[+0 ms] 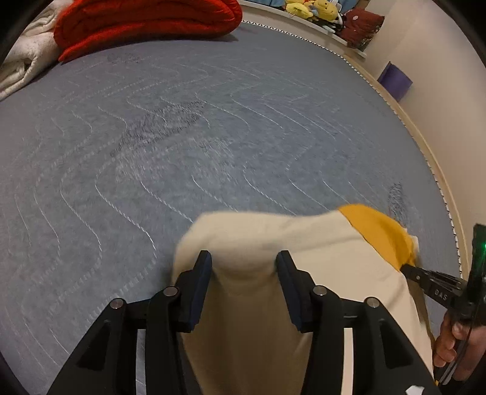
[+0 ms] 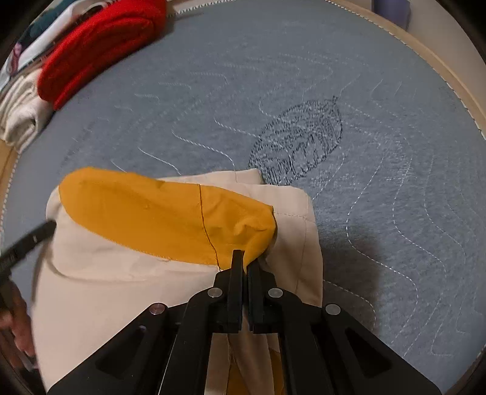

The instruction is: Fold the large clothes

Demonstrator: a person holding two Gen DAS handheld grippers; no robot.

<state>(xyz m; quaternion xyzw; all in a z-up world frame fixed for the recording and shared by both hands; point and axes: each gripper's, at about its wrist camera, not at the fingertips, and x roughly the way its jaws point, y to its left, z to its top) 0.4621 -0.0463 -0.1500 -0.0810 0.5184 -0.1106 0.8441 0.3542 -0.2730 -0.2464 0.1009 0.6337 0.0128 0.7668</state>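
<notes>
Cream cotton garment [image 2: 127, 273] with a mustard-yellow panel [image 2: 158, 218] lies bunched on the grey quilted bedspread [image 2: 379, 152], filling the 6 to 9 o'clock part of the right wrist view. Right gripper [image 2: 245, 258] is pinched tight on the yellow edge at centre-bottom, fingers nearly together with cloth between. Left gripper [image 1: 243, 261] straddles a cream fold at 6 o'clock of its own view, fingers at a middling width with fabric bulging between the pads [image 1: 202, 273]; firm pinch or loose, cannot tell. Judgement: fold being carried over and laid down. To do it well, keep both corners level, pull the edge taut between grippers, lower it flat, release only once the cloth rests. Red folded item [image 2: 100, 45] and white stack [image 2: 21, 115] sit at 10 to 11 o'clock, well apart. Plush toys [image 1: 313, 9] at 1 o'clock of the left view.
</notes>
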